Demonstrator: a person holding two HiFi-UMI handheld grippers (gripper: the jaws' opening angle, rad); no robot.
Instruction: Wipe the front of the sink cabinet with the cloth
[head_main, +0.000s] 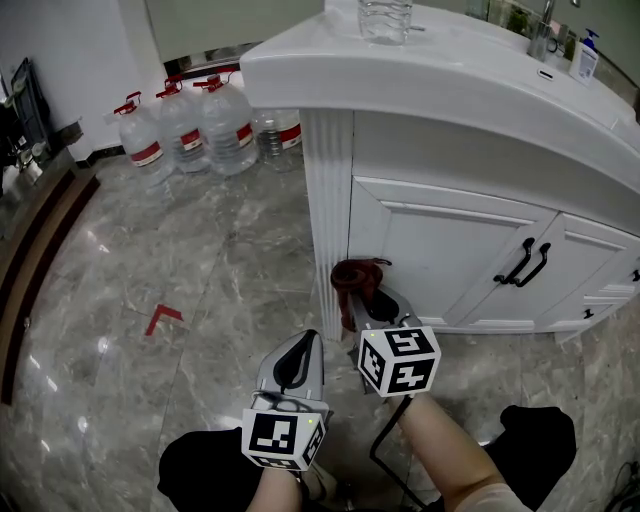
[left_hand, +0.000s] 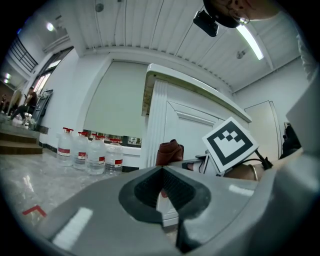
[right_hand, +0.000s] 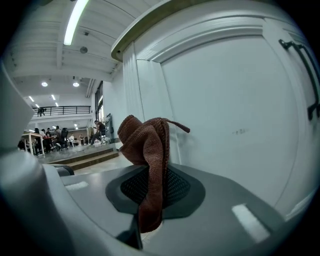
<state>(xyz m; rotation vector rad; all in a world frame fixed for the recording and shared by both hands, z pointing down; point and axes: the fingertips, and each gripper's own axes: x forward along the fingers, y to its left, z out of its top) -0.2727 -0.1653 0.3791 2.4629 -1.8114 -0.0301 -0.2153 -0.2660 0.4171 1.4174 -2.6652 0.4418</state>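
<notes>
Cloth (head_main: 355, 278) sits clamped in right tongs (head_main: 370, 308) against sink cabinet (head_main: 440, 245); left tongs (head_main: 298, 350) closed, empty; water bottles (head_main: 190, 125) well apart.

Glossy grey marble floor (head_main: 200, 260) carries a small red corner mark (head_main: 163, 317) at the near left, and a dark wooden step (head_main: 40, 250) runs along the left edge. Large red-capped water bottles (head_main: 190, 125) stand clustered by the far white wall (head_main: 70, 50). A long strip light (right_hand: 75, 22) glows on the panelled white ceiling (right_hand: 40, 50).
</notes>
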